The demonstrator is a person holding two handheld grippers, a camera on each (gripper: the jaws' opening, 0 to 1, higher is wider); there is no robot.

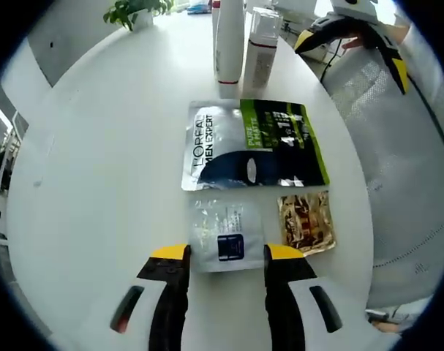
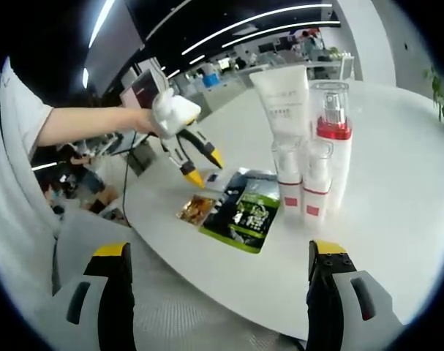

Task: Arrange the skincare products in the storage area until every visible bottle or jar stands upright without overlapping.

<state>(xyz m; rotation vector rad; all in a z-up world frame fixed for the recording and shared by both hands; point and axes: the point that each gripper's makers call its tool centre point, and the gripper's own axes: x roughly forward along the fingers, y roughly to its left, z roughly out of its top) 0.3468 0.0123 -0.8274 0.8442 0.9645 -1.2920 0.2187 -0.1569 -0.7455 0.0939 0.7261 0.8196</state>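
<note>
Four white upright skincare containers (image 2: pixel 303 139) clustering on the round white table (image 2: pixel 397 190), three flat sachets (image 1: pixel 254 144) lying nearby, left gripper (image 1: pixel 226 257) spreading open around the clear sachet (image 1: pixel 226 235), right gripper (image 2: pixel 220 256) gaping open.

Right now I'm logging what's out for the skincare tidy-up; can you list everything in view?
Table: one, white, round, holds everything.
Large sachet: one, black, grey and green, flat, mid-table.
Clear sachet: one, transparent with a dark label, flat, between the left tool's jaws.
Gold sachet: one, gold-brown, flat, beside the clear sachet.
Tube: one, white, upright, behind the small bottles.
Spray bottle: one, clear with a red band, upright, beside the tube.
Small bottles: two, white with red labels, upright, in front.
Plant: one, green, far table edge.
Left tool: black and yellow, open, low over the table.
Right tool: open, off the table's edge.
</note>
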